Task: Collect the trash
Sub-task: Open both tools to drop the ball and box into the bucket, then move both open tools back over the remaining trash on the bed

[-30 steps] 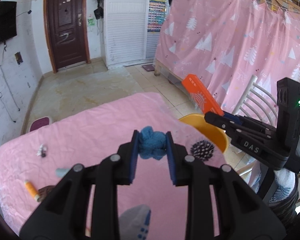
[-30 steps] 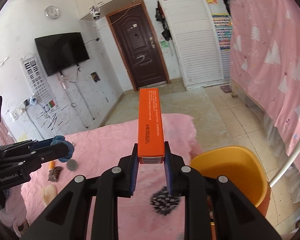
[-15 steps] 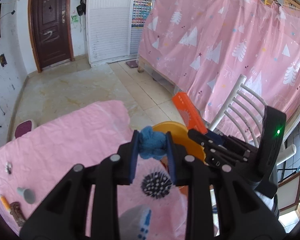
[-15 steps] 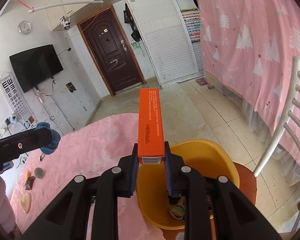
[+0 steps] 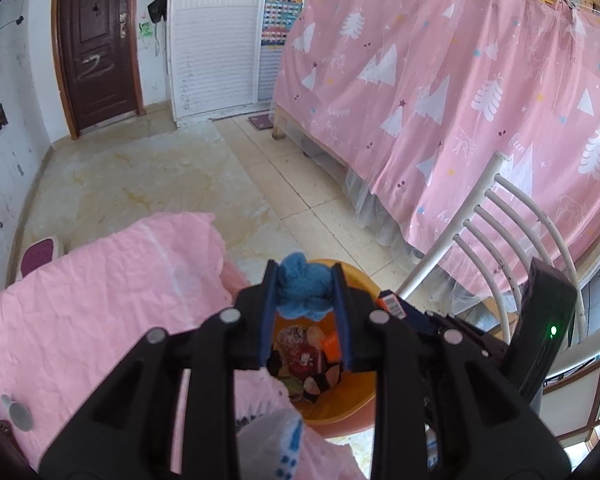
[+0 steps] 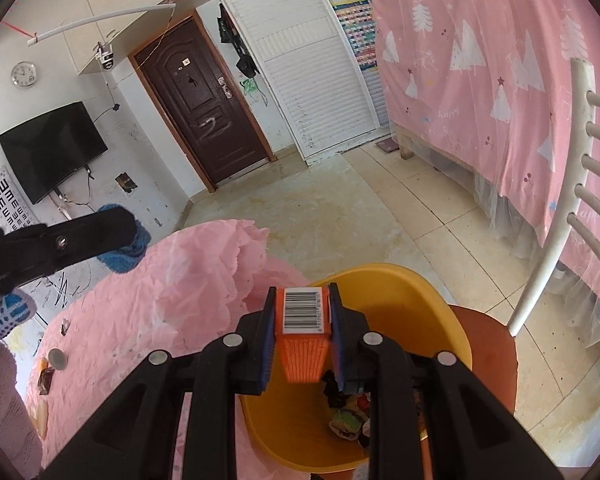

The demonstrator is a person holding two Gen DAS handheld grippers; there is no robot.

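My left gripper is shut on a blue fuzzy ball and holds it above the yellow bin, which has several wrappers inside. My right gripper is shut on an orange box, tipped end-down over the same yellow bin; its barcode end faces the camera. The left gripper with the blue ball also shows at the left of the right wrist view. The right gripper's body shows beside the bin in the left wrist view.
The bin stands on an orange-seated white chair next to the table with a pink cloth. Small bits of trash lie on the cloth's left side. A pink curtain hangs to the right; tiled floor lies beyond.
Both grippers moved right from over the table to above the yellow bin. The orange box has tipped from pointing forward to pointing down into the bin.
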